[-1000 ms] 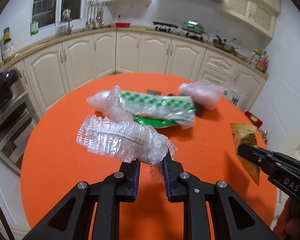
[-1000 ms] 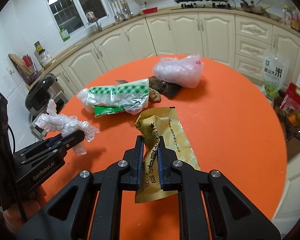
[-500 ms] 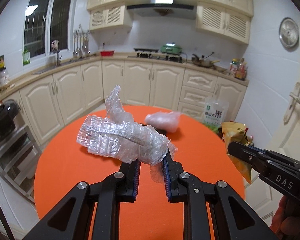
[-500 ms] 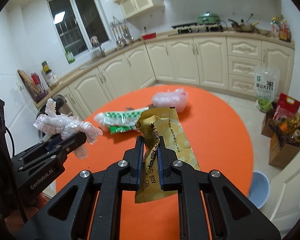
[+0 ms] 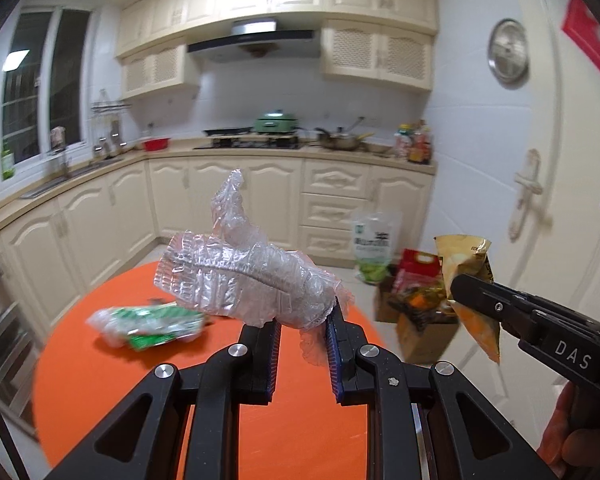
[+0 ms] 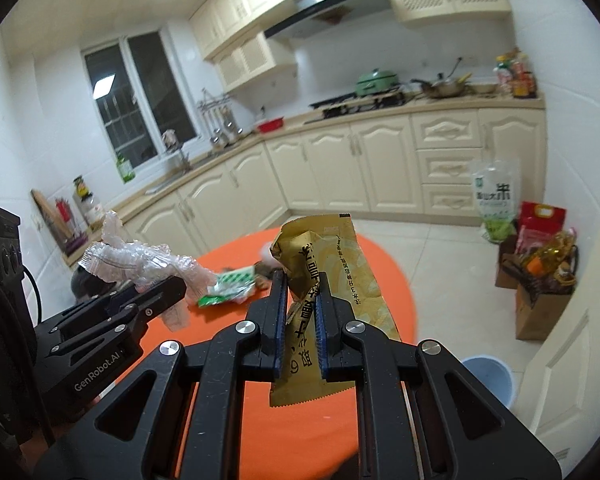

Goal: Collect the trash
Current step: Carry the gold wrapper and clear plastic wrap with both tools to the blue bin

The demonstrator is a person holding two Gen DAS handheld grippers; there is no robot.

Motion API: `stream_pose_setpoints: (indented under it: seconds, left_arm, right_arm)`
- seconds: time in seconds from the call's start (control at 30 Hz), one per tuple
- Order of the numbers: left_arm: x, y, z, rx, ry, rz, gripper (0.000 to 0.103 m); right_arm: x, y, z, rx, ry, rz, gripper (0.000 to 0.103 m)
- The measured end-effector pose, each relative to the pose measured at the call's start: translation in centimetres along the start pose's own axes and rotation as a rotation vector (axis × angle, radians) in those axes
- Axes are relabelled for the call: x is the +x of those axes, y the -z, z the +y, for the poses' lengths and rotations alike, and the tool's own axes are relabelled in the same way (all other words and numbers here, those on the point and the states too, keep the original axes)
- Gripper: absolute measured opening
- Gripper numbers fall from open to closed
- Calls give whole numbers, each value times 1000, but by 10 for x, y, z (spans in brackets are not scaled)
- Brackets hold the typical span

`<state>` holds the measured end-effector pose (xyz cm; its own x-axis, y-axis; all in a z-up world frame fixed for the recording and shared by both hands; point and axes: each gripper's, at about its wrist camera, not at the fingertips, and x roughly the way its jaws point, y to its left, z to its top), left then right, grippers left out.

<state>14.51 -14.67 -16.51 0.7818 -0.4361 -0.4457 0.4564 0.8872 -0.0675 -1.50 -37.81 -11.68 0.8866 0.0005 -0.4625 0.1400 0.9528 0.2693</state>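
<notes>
My left gripper (image 5: 303,320) is shut on a crumpled clear plastic wrap (image 5: 244,276), held up above the round orange table (image 5: 112,384). The same wrap (image 6: 140,264) and left gripper (image 6: 176,284) show at the left of the right wrist view. My right gripper (image 6: 300,300) is shut on a yellow snack wrapper (image 6: 336,272), lifted over the table's right side; that wrapper (image 5: 466,264) also appears at the right of the left wrist view. A green-and-white packet in clear film (image 5: 152,320) lies on the table behind.
A blue bin (image 6: 490,376) stands on the floor right of the table (image 6: 300,432). A rice bag (image 6: 494,204), red bag (image 6: 540,220) and cardboard boxes (image 6: 540,308) sit by the wall. Cream cabinets (image 5: 260,196) run behind, a white door (image 5: 540,200) at right.
Both grippers have risen and swung right with their loads still gripped. The table has dropped lower in both views, and the floor, bin and door have come into view.
</notes>
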Motion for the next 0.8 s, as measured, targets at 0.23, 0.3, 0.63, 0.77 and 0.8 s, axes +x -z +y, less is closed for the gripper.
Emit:
stream_pose_setpoints:
  seconds: [0.23,0.3,0.63,0.77,0.8]
  left_arm:
    - [42,6,-52,48,149,80,17]
    - [56,7,-65,62,181,109,17]
    - [146,36,-133,141,254,306,17]
    - [181,47,-151,148,255,381,17]
    - [189,53,-156,149,257,403,17]
  right_arm:
    - [-25,-2,-79,98,118,-27,12]
    - [-27,0,-108,134,161,-21,12]
    - [-9,25,-230,304,271,57,12]
    - [14,40,-269,360,284,112,12]
    - [21,44,-278,375,286,128,12]
